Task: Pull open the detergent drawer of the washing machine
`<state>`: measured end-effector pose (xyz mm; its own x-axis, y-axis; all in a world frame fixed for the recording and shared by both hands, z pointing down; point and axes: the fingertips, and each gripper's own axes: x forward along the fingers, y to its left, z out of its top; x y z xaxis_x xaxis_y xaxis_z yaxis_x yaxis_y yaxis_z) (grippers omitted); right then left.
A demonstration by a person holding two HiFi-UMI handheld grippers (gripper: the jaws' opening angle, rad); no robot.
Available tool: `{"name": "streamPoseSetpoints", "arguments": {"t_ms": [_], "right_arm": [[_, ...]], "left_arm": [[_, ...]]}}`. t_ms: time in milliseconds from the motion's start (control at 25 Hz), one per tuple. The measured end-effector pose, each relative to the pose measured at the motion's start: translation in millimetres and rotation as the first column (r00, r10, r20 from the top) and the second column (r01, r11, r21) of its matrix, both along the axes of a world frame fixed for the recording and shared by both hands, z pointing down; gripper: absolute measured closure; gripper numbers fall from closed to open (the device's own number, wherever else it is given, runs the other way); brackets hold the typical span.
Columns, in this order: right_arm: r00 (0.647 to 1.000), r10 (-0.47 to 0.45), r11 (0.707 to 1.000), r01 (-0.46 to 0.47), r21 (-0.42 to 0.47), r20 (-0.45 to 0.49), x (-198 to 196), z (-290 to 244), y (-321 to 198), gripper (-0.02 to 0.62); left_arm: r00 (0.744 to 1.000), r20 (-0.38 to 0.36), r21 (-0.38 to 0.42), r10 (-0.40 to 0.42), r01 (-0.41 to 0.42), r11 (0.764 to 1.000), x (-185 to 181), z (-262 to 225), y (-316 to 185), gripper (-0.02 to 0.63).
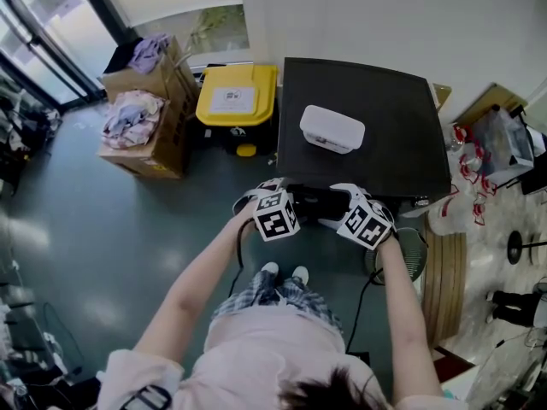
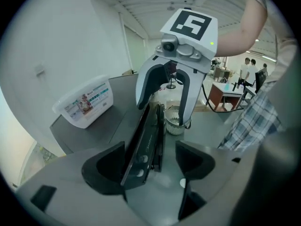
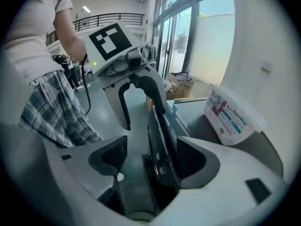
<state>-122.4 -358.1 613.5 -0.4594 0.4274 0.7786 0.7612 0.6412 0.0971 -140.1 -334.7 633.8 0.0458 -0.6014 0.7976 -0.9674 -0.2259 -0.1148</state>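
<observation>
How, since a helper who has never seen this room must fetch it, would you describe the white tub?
Find the dark-topped washing machine beside the yellow-lidded bin. On its flat top sits a white plastic tub with a printed label on its side. It is the only thing on that top, while the bin stands down on the floor.

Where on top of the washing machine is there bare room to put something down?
The washing machine top is bare on every side of the white tub, widest toward the head view's right. Its front edge is crowded: the left gripper and right gripper both sit there. The yellow bin lid beside it is free too.
</observation>
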Motion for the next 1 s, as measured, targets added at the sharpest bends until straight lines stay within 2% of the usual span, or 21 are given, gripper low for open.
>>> {"name": "streamPoseSetpoints", "arguments": {"t_ms": [160,440,600,760,1000], "right_arm": [[0.998,-0.028,0.999,0.03,0.031,-0.051,6.7,12.9,1.2,0.269],[0.996,-0.03,0.997,0.036,0.073,-0.081,6.8,24.9,-4.4,0.275],[0.992,-0.057,0.988,0.073,0.137,-0.112,8.0,32.7,-4.1,0.281],[0.992,-0.069,0.98,0.088,0.177,-0.109,5.0,36.3,-4.5,0.302],[0.994,-0.039,0.979,0.059,0.196,-0.101,-0.8,36.5,-5.7,0.337]], "left_arm": [[1.0,-0.011,-0.039,0.016,-0.016,0.999,4.3,9.1,1.8,0.256],[0.999,-0.006,-0.066,0.034,-0.034,0.997,8.6,16.6,-4.6,0.261],[0.999,0.014,-0.083,0.048,-0.047,0.995,7.7,18.5,-5.7,0.279],[0.999,0.011,-0.074,0.036,-0.035,0.997,5.3,16.8,-7.6,0.304],[0.998,0.047,-0.09,0.047,-0.043,0.995,2.8,19.2,-6.7,0.311]]}}
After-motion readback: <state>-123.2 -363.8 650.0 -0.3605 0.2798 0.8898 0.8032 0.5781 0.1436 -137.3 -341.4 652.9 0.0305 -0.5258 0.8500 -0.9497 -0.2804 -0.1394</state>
